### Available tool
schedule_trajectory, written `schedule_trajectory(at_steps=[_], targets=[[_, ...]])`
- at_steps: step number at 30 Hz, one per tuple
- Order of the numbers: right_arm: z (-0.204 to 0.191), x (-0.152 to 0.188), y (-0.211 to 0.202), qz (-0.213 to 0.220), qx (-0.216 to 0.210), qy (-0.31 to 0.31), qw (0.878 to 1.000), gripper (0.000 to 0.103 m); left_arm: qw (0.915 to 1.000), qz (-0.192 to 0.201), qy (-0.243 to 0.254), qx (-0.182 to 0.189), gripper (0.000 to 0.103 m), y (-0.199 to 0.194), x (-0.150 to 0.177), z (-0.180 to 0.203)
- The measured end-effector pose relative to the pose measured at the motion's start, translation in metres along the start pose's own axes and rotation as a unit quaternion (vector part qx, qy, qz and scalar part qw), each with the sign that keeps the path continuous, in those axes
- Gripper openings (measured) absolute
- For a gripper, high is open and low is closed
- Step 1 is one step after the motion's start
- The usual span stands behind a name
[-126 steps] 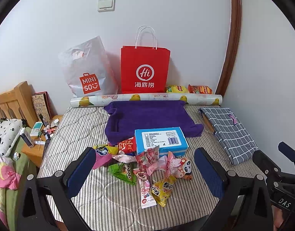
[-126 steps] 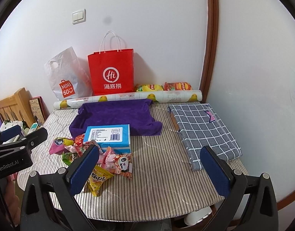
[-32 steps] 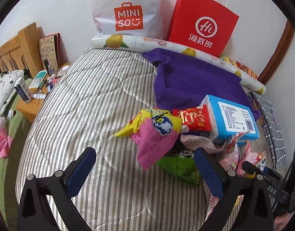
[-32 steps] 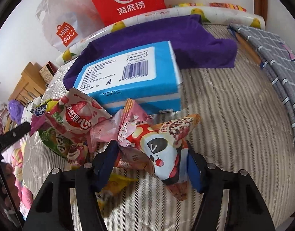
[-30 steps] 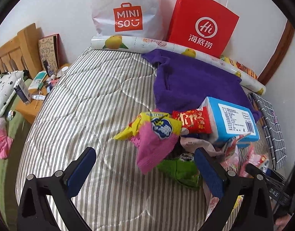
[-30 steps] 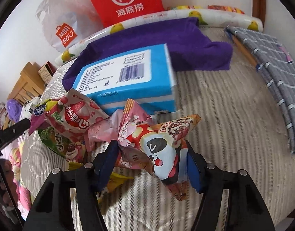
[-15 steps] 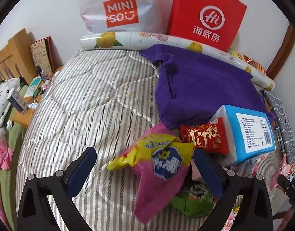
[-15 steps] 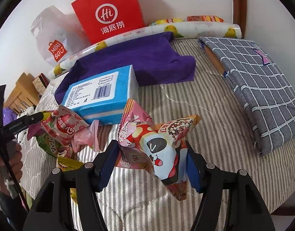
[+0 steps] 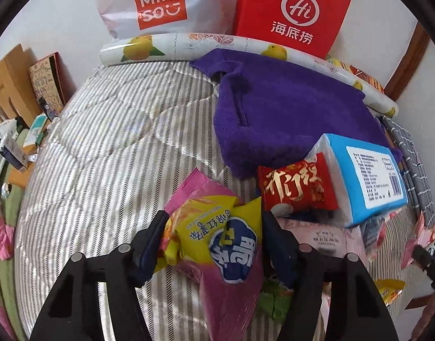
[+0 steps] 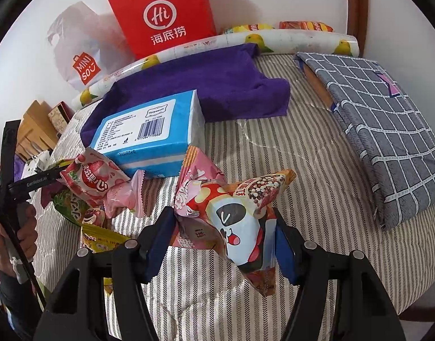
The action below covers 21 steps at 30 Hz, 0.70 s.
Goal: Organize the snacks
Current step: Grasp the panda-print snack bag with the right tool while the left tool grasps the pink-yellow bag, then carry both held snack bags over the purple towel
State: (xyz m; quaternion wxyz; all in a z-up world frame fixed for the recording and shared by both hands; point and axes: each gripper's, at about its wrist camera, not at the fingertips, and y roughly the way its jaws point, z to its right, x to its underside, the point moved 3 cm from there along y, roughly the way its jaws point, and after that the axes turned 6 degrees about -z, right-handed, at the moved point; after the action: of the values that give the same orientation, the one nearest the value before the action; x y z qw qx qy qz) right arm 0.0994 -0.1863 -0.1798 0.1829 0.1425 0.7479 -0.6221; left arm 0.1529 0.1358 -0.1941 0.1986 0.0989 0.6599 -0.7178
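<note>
**Both grippers clamped on snack packets above the striped bed**

At the far left of the left wrist view, a wooden headboard (image 9: 7, 85) and a small book (image 9: 45, 81) stand beside the striped bed cover (image 9: 103, 142). Against the wall behind it lean a white shopping bag (image 9: 157, 2) and, to its right, a red paper bag (image 9: 292, 11), with a rolled sheet printed with lemons (image 9: 189, 42) lying along their feet. A purple towel (image 9: 288, 113) spreads in front of the roll.

The left gripper (image 9: 213, 240) has its fingers drawn in tight on a yellow snack packet (image 9: 217, 233), which lies on top of a pink packet (image 9: 208, 193); both fingers press its sides. Just to the right sits a red packet (image 9: 297, 187), leaning against a blue tissue pack (image 9: 368, 179).

In the right wrist view, the person's left hand (image 10: 15, 227) shows at the left edge. A strawberry packet (image 10: 92, 179) and a green packet (image 10: 72, 207) lie in a heap in front of the tissue pack. The right gripper (image 10: 221, 241) is closed around a panda packet (image 10: 237, 218), gripped at its sides and held clear of the bed cover, to the right of the heap. Farther right, a folded grey checked cloth (image 10: 387, 130) rests near the bed's edge, well apart from the snacks.
</note>
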Motion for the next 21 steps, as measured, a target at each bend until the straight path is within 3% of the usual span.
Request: schedule_trajectory(at_steps=[12, 21], targets=[[0.003, 0.001, -0.025, 0.021, -0.002, 0.004, 1.000, 0.065, 0.9994, 0.027, -0.015, -0.016, 0.062, -0.048, 0.011, -0.014], [-0.001, -0.018, -0.050, 0.041, 0.000, 0.006, 0.999, 0.065, 0.9985, 0.054, -0.005, 0.007, 0.062, -0.085, 0.005, 0.011]])
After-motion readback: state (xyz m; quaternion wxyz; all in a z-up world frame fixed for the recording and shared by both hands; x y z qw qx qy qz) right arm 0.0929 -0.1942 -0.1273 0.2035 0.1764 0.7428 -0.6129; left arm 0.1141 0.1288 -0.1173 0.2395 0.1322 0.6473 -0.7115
